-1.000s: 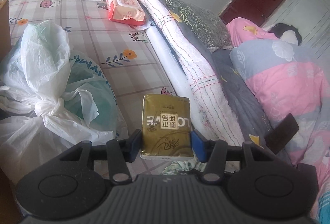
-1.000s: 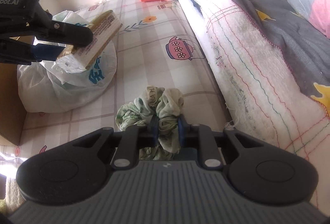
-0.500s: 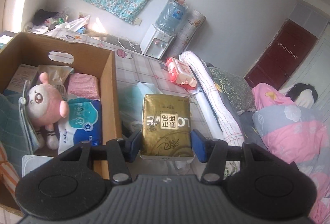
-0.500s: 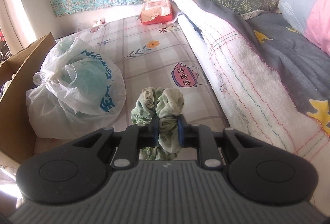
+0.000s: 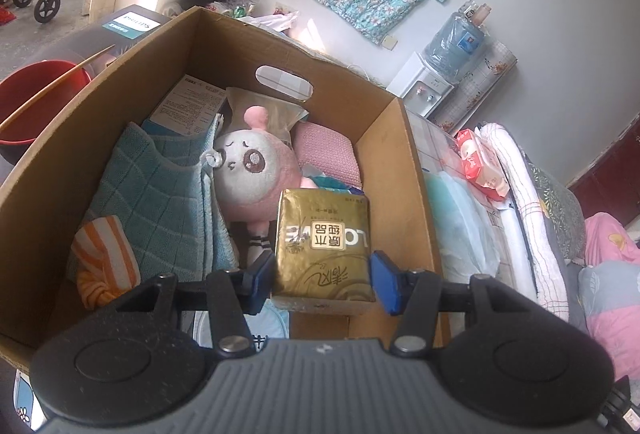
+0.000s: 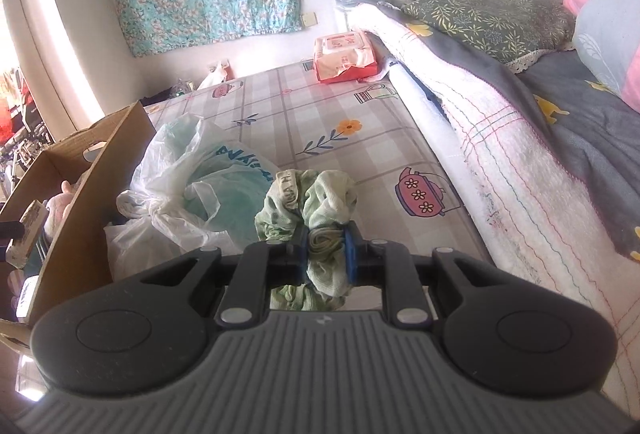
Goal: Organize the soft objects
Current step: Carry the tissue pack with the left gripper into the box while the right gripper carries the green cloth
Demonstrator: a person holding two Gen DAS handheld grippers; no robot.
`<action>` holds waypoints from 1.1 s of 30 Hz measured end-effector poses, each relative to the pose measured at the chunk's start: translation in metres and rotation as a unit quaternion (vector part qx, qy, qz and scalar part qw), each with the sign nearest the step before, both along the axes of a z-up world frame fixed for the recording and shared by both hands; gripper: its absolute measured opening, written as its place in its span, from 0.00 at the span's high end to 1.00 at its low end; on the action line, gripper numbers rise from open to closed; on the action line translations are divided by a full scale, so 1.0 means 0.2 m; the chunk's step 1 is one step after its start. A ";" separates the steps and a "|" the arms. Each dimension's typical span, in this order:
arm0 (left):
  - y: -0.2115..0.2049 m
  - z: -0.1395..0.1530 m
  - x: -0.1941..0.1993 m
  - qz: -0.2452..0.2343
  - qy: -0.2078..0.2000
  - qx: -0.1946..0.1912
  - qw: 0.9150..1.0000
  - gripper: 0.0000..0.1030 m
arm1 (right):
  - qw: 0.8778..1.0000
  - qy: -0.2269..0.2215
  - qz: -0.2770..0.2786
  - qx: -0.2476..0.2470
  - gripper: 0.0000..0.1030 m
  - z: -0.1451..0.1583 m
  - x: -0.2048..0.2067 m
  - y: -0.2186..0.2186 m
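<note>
Left wrist: cardboard box (image 5: 400,170) filling left and centre; left gripper (image 5: 322,276) clamped on gold tissue pack (image 5: 323,242), long axis running up the frame, above the box. Right wrist: right gripper (image 6: 327,254) squeezing bunched green cloth (image 6: 308,202), centre frame, over checked mattress (image 6: 320,122).

Bright daylight — fisheye-warped edges

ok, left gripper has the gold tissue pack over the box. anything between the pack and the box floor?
Nothing blocks the open top. Below the gold tissue pack, held in the left gripper, the cardboard box is already crowded: a pink plush toy and a teal cloth, so it would likely land on them.
</note>
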State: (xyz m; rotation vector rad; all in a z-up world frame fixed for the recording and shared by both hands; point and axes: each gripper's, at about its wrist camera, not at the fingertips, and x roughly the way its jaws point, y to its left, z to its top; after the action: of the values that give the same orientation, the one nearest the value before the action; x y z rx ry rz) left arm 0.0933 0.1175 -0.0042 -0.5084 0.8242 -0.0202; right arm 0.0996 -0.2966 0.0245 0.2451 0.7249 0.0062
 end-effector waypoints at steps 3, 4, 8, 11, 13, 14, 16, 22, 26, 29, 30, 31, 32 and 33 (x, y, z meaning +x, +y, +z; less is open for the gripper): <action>0.05 0.00 0.00 0.009 -0.003 -0.004 1.000 0.48 | 0.999 -0.005 0.018 0.030 0.84 0.05 0.02 0.04; 0.06 0.00 -0.01 0.013 -0.005 -0.004 1.000 0.48 | 0.999 -0.009 0.030 0.041 0.84 0.08 0.04 0.07; 0.11 0.01 -0.02 0.020 -0.017 -0.011 1.000 0.57 | 0.994 -0.030 0.089 0.063 0.84 0.21 0.10 0.21; 0.15 0.02 -0.04 0.023 -0.025 -0.017 0.999 0.58 | 0.985 -0.048 0.145 0.077 0.84 0.31 0.15 0.37; 0.16 0.02 -0.05 0.025 -0.026 -0.016 0.999 0.58 | 0.977 -0.052 0.188 0.090 0.84 0.37 0.18 0.49; 0.17 0.01 -0.06 0.027 -0.024 -0.018 0.999 0.58 | 0.973 -0.050 0.204 0.096 0.84 0.39 0.20 0.53; 0.20 0.00 -0.07 0.029 -0.021 -0.025 0.999 0.58 | 0.962 -0.041 0.250 0.103 0.84 0.42 0.22 0.66; 0.27 -0.03 -0.10 0.038 -0.018 -0.037 0.998 0.58 | 0.931 0.030 0.358 0.066 0.83 0.42 0.26 1.00; 0.28 -0.03 -0.11 0.038 -0.019 -0.039 0.998 0.53 | 0.908 0.085 0.409 0.011 0.79 0.36 0.24 1.20; 0.30 -0.03 -0.12 0.035 -0.020 -0.040 0.998 0.51 | 0.898 0.104 0.427 -0.031 0.71 0.32 0.22 1.28; 0.30 -0.03 -0.12 0.034 -0.021 -0.040 0.998 0.50 | 0.895 0.107 0.431 -0.040 0.68 0.32 0.21 1.30; 0.31 -0.03 -0.12 0.034 -0.023 -0.041 0.998 0.49 | 0.893 0.109 0.434 -0.047 0.67 0.32 0.20 1.31; 0.31 -0.03 -0.13 0.034 -0.024 -0.041 0.998 0.49 | 0.892 0.109 0.435 -0.049 0.65 0.32 0.19 1.32; 0.32 -0.03 -0.13 0.033 -0.026 -0.042 0.998 0.48 | 0.892 0.108 0.436 -0.049 0.61 0.33 0.19 1.32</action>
State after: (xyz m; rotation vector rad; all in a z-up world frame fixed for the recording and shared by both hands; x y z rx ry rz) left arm 0.0673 0.1813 -0.0094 -0.6118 0.7569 -0.0064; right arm 0.1373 -0.0327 0.0909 -0.1985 1.0070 0.8109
